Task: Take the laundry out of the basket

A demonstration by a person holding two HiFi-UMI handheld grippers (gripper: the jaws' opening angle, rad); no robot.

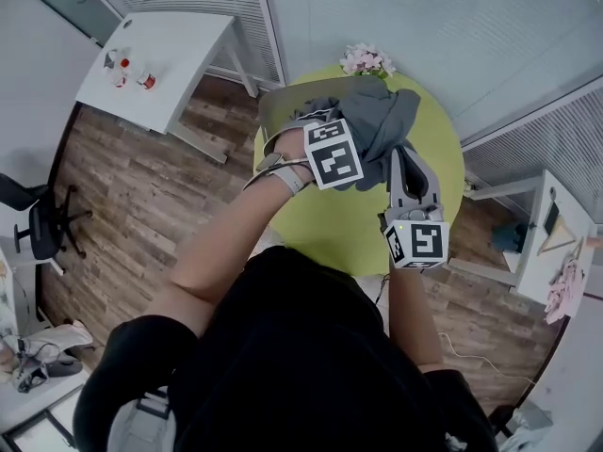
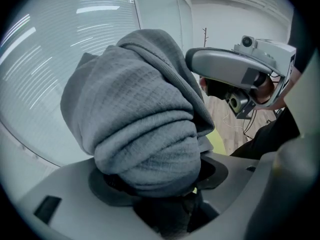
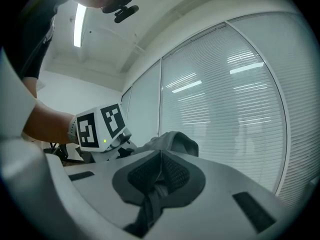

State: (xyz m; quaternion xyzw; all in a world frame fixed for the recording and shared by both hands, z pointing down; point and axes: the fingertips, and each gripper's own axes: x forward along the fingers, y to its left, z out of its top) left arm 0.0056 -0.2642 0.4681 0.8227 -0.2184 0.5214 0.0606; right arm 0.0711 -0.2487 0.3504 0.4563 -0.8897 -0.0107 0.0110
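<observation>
1. Head view shows the gray cloth (image 1: 382,125) bunched up over the round green tabletop (image 1: 330,224).
2. The left hand-held gripper (image 2: 157,180) squeezes a fat roll of the gray cloth between its jaws.
3. The right hand-held gripper (image 3: 160,176) pinches a thin bit of the gray cloth, with its jaws almost together.
4. Both grippers are close together, side by side.

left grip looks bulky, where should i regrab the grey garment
Probably a thin flat edge of the grey garment, approached level from the side, like the strip pinched in the right hand-held gripper. The left hand-held gripper clamps a thick rolled bunch, jaws wide, so that hold looks less secure.
</observation>
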